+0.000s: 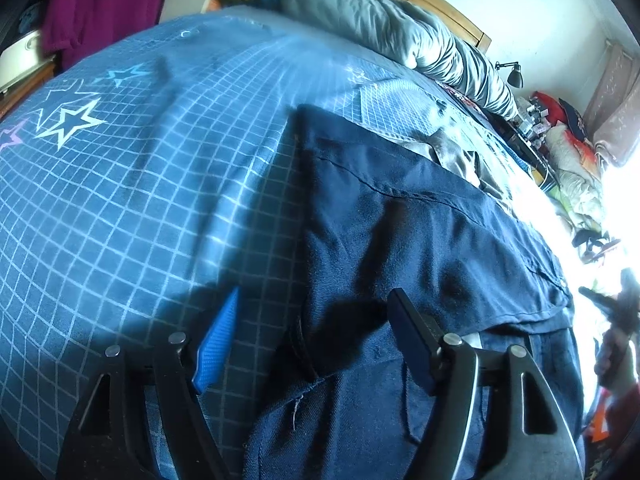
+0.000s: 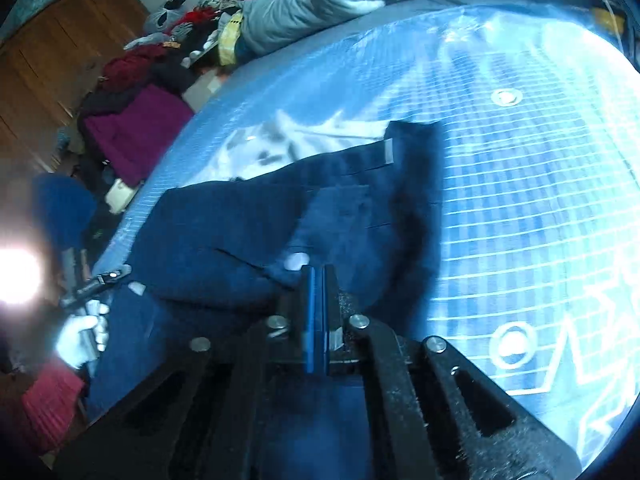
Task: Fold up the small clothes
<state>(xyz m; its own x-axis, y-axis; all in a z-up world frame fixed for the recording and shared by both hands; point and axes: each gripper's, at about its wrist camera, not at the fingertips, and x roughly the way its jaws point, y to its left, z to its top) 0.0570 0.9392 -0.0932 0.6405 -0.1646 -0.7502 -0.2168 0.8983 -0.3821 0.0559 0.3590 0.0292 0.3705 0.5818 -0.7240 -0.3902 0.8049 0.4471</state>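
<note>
A navy garment lies spread on the blue grid-patterned bedsheet. In the left wrist view my left gripper stands open just above the garment's near edge, one blue pad over the sheet and the other over the cloth. In the right wrist view the navy garment reaches up to my right gripper, whose blue pads are pressed together on a fold of it by a pale button. A white-gloved hand holding the left gripper shows at the left edge.
A light patterned cloth lies under the garment's far side. A grey duvet is bunched along the wooden headboard. Piled clothes, one magenta, sit beside the bed. Bare sheet stretches to the right of the garment.
</note>
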